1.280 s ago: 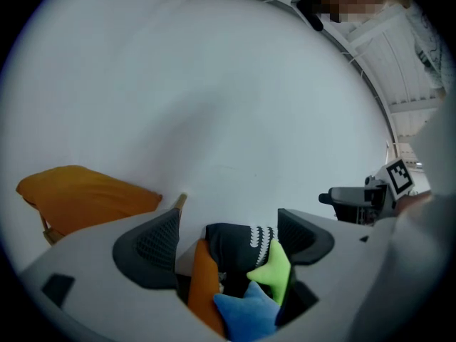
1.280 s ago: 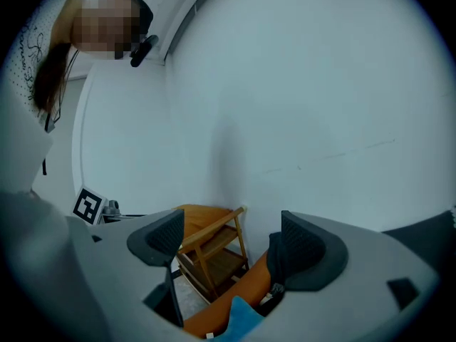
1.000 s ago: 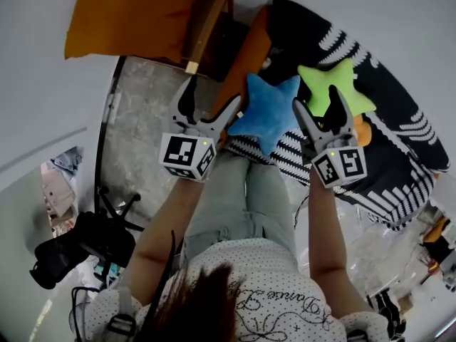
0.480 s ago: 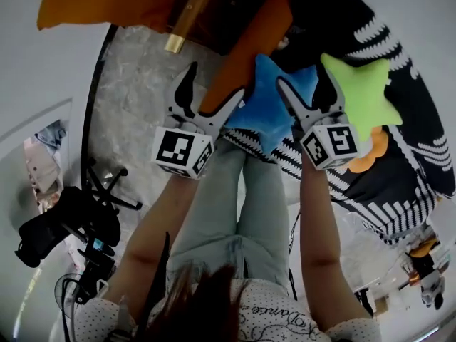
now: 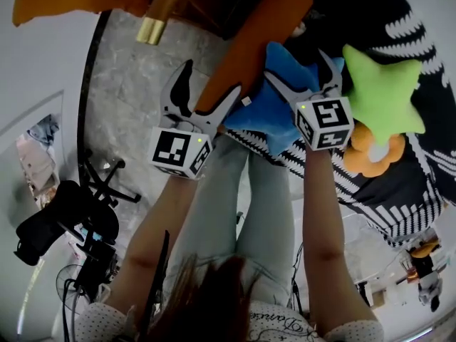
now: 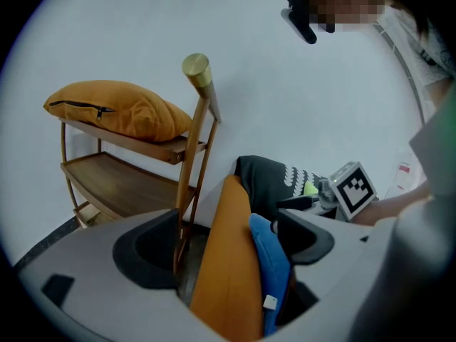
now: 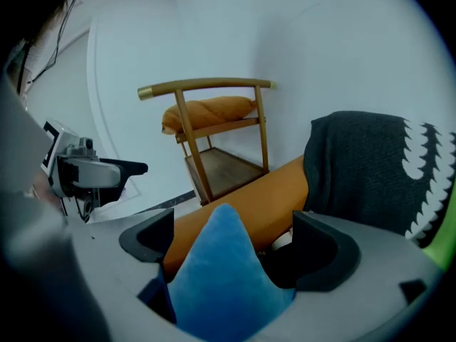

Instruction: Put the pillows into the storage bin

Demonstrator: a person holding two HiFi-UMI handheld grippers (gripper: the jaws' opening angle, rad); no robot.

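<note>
A blue star pillow lies at the edge of a black-and-white patterned fabric, beside a long orange padded edge. One point of the blue star pillow stands between the jaws of my right gripper. Those jaws are opening and their pads stand clear of it. A green star pillow and an orange flower pillow lie to its right. My left gripper is open, straddling the orange edge with the blue pillow just inside its right jaw.
A wooden shelf rack with a brass-tipped post stands against the white wall and holds an orange cushion. A black tripod and camera gear sit on the floor at the left. The person's legs are below the grippers.
My right gripper has moved left from the green star to the blue star and now has it between its jaws. The left gripper has stayed by the orange edge.
</note>
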